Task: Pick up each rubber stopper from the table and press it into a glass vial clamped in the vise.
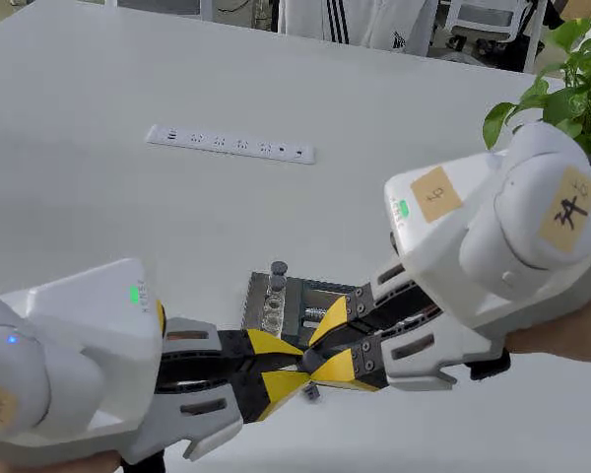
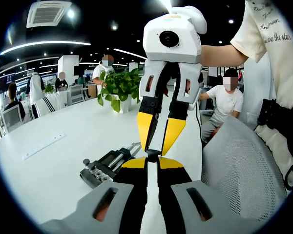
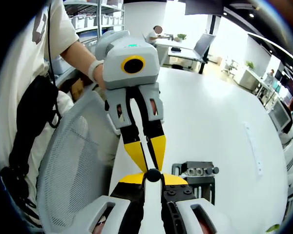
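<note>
Lower centre of the head view: left tongs (image 1: 303,365) reach in from the lower left and right tongs (image 1: 313,360) from the right, their yellow tips meeting nose to nose above the pale worktop (image 1: 128,227). Left gripper view: left tongs (image 2: 153,163) rise from the bottom edge, drawn in to a narrow gap and clenched on a small dark stopper (image 2: 153,155) at their tips. Right tongs (image 2: 154,148) come down from the top centre, and their tips pinch in on the same stopper. Right gripper view mirrors this: stopper (image 3: 153,175) sits at the tips of the right tongs (image 3: 153,179), with the left tongs (image 3: 151,168) bearing on it from above. Both pairs are closed on it; cannot tell which one carries it. The stopper is off the worktop, held in the air near the vise (image 1: 295,305). The vise lies just past the tips at centre frame in the head view, with a row of clear vials (image 1: 272,313) in its jaws and a vial with a dark cap (image 1: 279,268) at the far end of the row. Vise also seen at lower left (image 2: 105,168) and lower right (image 3: 198,175), with vial mouths (image 3: 199,171) showing. Grey mesh chair (image 2: 239,165) sits beside the worktop. Farther out, a white power strip (image 1: 229,144) lies flat at upper centre, well apart from the vise. A green plant (image 1: 571,89) is at the upper right edge.
</note>
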### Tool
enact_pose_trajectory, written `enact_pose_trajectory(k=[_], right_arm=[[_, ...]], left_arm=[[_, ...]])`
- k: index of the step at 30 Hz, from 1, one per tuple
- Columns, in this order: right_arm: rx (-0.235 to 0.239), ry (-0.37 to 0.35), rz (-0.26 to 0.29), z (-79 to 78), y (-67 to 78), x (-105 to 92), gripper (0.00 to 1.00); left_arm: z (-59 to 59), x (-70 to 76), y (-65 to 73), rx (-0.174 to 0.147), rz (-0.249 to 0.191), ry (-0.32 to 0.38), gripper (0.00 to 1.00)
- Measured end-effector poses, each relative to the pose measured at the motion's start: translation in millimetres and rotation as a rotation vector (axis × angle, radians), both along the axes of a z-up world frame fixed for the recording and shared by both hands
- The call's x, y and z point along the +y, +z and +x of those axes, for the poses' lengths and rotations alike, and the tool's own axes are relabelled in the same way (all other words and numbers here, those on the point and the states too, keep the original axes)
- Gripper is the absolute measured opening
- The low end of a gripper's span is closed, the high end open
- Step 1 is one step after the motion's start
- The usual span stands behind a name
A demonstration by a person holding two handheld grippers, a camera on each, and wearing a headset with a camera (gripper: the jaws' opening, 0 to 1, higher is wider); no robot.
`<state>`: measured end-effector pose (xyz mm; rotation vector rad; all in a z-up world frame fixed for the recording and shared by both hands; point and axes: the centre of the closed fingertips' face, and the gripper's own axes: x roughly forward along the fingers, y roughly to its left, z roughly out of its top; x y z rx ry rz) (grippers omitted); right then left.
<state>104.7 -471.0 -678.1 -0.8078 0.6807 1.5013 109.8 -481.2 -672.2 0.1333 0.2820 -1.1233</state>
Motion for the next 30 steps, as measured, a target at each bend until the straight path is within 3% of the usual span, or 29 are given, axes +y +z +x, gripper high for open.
enact_pose_trajectory(k=[17, 19, 21, 30], right_arm=[[-0.008, -0.018, 0.009, 3.7, 2.6, 1.3, 0.07], [-0.011, -0.003, -0.002, 2.3, 1.2, 1.0, 0.06], [-0.013, -0.001, -0.01, 2.4, -0.7, 1.9, 0.06], [-0.004, 0.011, -0.04, 4.4, -9.4, 3.0, 0.06]], left_arm=[[4.3, 2.5, 1.3, 0.005, -0.03, 0.023, 0.03], [3.1, 2.1, 0.1, 0.015, -0.029, 0.015, 0.03], [2.7, 1.6, -1.0, -0.003, -0.016, 0.014, 0.03], [4.1, 2.2, -8.2, 0.016, -0.014, 0.017, 0.05]])
